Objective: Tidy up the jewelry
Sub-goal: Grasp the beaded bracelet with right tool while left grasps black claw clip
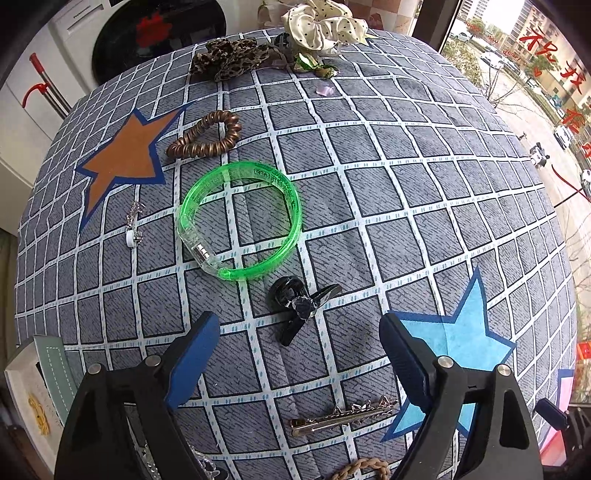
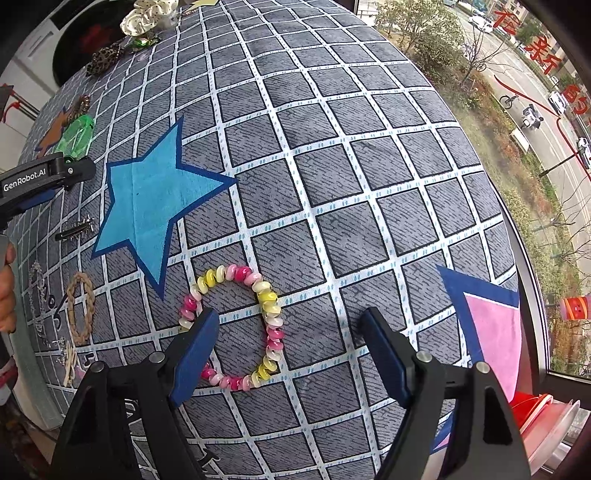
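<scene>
Right wrist view: right tool [image 2: 288,334] gapes wide, its left finger overlapping the coil bracelet [image 2: 236,326].

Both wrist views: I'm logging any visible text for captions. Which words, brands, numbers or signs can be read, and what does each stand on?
"GenRobot.AI": white print on the black body of the left claw, seen in the right wrist view.
Embossed lettering on the green bangle: too small to read.
Red characters on the window glass: large, but cut off and curved, so not readable with certainty.
Label on the white appliance: blurred.
</scene>
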### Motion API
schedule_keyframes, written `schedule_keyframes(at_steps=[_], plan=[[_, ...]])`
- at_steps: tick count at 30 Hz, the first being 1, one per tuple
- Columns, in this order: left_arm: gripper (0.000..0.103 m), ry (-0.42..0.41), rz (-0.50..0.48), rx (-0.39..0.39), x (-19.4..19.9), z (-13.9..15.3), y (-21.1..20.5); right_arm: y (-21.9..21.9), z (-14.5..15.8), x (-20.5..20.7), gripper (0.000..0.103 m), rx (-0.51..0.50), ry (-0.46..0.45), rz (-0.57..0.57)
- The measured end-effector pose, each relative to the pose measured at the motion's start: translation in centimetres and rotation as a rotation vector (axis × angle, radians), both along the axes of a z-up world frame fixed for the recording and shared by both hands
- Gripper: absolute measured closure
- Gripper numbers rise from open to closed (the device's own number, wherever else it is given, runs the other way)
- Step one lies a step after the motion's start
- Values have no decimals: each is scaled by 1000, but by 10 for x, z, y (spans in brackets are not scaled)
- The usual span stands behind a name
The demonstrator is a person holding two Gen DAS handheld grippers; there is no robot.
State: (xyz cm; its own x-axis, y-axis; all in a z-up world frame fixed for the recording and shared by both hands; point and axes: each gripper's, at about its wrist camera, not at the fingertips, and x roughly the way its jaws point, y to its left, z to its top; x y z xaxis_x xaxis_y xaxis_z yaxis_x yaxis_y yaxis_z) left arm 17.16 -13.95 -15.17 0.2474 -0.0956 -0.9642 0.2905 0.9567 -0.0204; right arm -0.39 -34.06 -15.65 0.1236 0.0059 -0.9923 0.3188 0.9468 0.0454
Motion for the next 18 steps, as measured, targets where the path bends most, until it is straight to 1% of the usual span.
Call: schedule_keyframes(at_steps=[1,2,5,7,9,10,11,12,13,14,15,16,17,18], plan=[[12,1,1,2,1,-1,-1,4,-2,-1,24,-8,-3,6],[17,5,1,9,2,-2,-2,4,-2,-1,25,-14,-5,14],[20,4,5,14,8,-2,-9,16,-2,4,29,-32,-10,52],[28,-7,4,12,12,0,-14,24,0,7,33,-44,-12,86],[41,-13,-1,11,15,2,-19,28,-1,7,40,-42,-10,102],[45,-16,-4,13,16,3,-20,27,-1,6,42,-41,-9,107],[50,-18,-4,14,15,5,-25,26,0,4,47,-40,-9,111],[52,-17,-3,14,16,6,-26,27,0,4,55,-41,-10,114],[55,-17,1,13,18,6,-28,28,0,4,60,-40,-11,118],[59,-19,4,12,18,8,-27,29,1,5,70,-39,-10,123],[62,-18,7,9,17,9,-25,31,4,8,75,-38,-10,128],[66,-18,8,4,18,10,-24,32,5,9,87,-36,-10,133],[73,-18,7,-2,18,11,-23,34,6,12,91,-36,-10,135],[73,-13,5,-16,18,12,-22,35,7,14,93,-36,-11,135]])
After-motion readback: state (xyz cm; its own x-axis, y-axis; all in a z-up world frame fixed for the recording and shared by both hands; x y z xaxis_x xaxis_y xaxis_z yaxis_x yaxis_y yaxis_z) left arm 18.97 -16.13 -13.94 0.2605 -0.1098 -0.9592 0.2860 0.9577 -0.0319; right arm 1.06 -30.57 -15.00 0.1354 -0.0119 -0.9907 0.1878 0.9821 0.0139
